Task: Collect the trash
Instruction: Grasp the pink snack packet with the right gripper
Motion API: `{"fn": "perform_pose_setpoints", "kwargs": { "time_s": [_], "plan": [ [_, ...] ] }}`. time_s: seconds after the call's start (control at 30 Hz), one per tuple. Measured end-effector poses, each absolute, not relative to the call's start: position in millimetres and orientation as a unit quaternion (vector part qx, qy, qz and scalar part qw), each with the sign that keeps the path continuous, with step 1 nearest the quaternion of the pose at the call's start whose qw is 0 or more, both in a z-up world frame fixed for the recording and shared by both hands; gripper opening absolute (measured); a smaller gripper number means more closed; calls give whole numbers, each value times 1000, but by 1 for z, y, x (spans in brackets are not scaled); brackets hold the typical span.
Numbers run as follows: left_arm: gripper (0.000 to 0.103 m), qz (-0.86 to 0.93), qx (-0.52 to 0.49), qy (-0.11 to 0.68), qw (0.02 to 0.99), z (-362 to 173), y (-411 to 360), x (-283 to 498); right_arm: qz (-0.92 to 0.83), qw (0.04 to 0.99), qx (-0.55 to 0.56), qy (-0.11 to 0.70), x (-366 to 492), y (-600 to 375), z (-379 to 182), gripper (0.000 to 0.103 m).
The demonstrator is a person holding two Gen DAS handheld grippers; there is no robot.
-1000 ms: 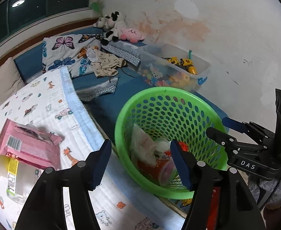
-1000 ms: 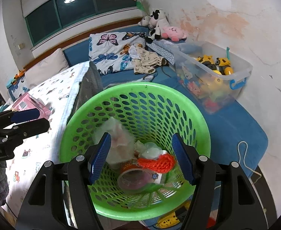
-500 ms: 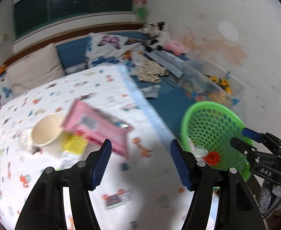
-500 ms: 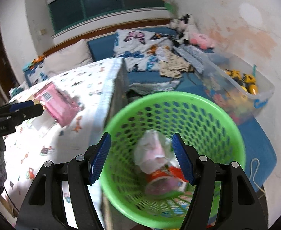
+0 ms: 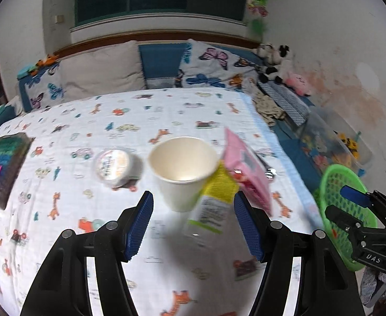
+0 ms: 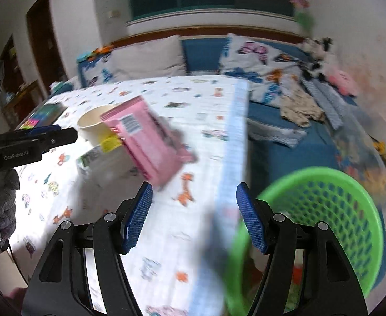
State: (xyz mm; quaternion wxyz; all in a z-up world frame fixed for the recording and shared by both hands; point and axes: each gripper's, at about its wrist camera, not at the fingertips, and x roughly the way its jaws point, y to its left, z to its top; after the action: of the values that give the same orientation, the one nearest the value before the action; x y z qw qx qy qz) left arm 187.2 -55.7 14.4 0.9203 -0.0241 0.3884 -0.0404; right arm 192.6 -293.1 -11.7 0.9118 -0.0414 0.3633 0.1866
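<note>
A white paper cup (image 5: 183, 169) stands on the cartoon-print sheet, just ahead of my open, empty left gripper (image 5: 193, 225). A yellow-and-white wrapper (image 5: 215, 201) leans by it, with a pink packet (image 5: 246, 172) to its right and a small round tub (image 5: 114, 164) to its left. The green trash basket (image 6: 332, 216) stands right of the bed with trash inside. My right gripper (image 6: 194, 217) is open and empty over the bed edge, with the pink packet (image 6: 148, 142) and the cup (image 6: 93, 125) ahead on its left.
A dark book (image 5: 2, 166) lies at the sheet's left edge. Pillows (image 5: 100, 72) and plush toys (image 5: 274, 63) line the far end. A clear toy bin (image 5: 335, 144) stands against the wall behind the basket (image 5: 345, 210). Clothes (image 6: 300, 108) lie on the blue mattress.
Both grippers have swung left, away from the basket and toward the bed. The cup and wrappers now sit in front of the left gripper. Both stay open.
</note>
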Motion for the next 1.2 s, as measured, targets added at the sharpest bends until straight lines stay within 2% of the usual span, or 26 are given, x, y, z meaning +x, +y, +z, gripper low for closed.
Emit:
{"fn": "perform_pose_setpoints", "kwargs": {
  "time_s": [0.5, 0.63, 0.73, 0.87, 0.93, 1.03, 1.2],
  "plan": [
    [62, -26, -41, 396, 917, 8, -28, 205, 249, 881, -131, 382, 243, -222, -42, 65],
    [67, -34, -34, 395, 918, 6, -31, 211, 241, 882, -149, 378, 251, -215, -52, 63],
    [67, -39, -31, 396, 917, 3, -34, 217, 233, 883, -156, 376, 255, -213, -58, 52],
    [73, -55, -32, 402, 913, -2, -36, 226, 228, 886, -148, 375, 257, -217, -62, 46],
    [73, -61, -31, 402, 913, -3, -38, 229, 227, 890, -137, 371, 256, -221, -60, 36],
    [77, -68, -26, 400, 914, -5, -43, 234, 227, 892, -115, 373, 257, -229, -55, 30],
    [77, -75, -23, 404, 911, -11, -49, 243, 223, 896, -79, 376, 255, -243, -48, 21]
  ]
}}
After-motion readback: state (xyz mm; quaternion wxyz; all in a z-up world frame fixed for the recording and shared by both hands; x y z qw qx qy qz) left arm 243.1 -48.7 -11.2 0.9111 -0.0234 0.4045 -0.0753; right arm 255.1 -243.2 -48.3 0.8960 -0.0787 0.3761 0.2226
